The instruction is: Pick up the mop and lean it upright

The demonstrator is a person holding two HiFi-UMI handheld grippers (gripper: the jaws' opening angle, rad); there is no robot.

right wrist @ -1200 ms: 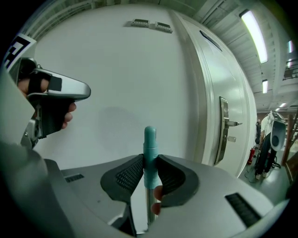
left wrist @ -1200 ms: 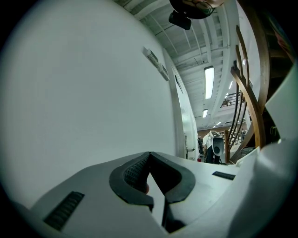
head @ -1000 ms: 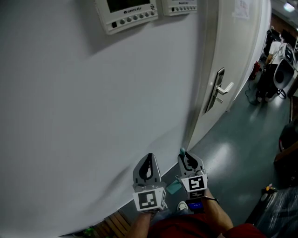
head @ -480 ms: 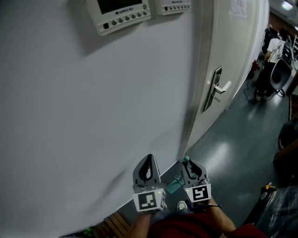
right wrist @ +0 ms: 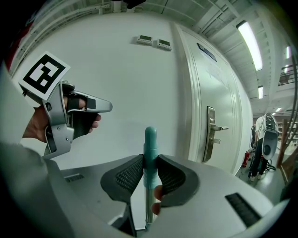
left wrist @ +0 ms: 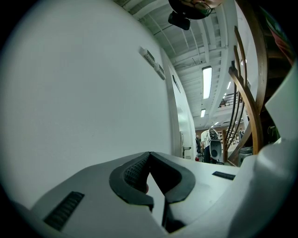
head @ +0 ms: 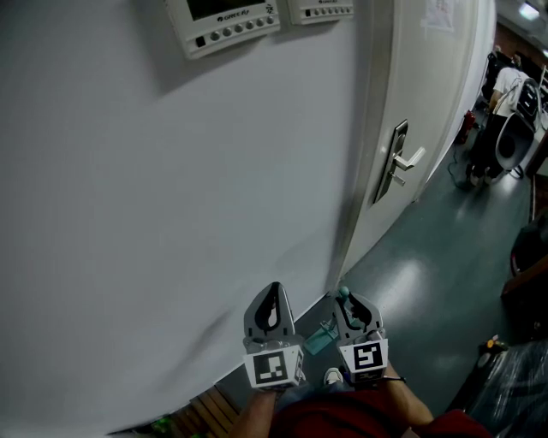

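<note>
Right tool (right wrist: 149, 162) clamps the teal mop handle (right wrist: 150, 138) upright near the wall (head: 171, 214).

White wall (head: 171, 214), door (head: 437, 103), control panel (head: 224, 24)

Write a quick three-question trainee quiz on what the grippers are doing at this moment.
1. Multiple choice: what is the right gripper shut on?
A. a door lever
B. the teal mop handle
C. nothing
2. True or false: the left gripper also grips the teal mop handle.
3. Fill in: in the head view, the door stands to the ____ of both grippers.

Key: 1 B. 2 False; its jaws are together with nothing between them. 3 right.
</note>
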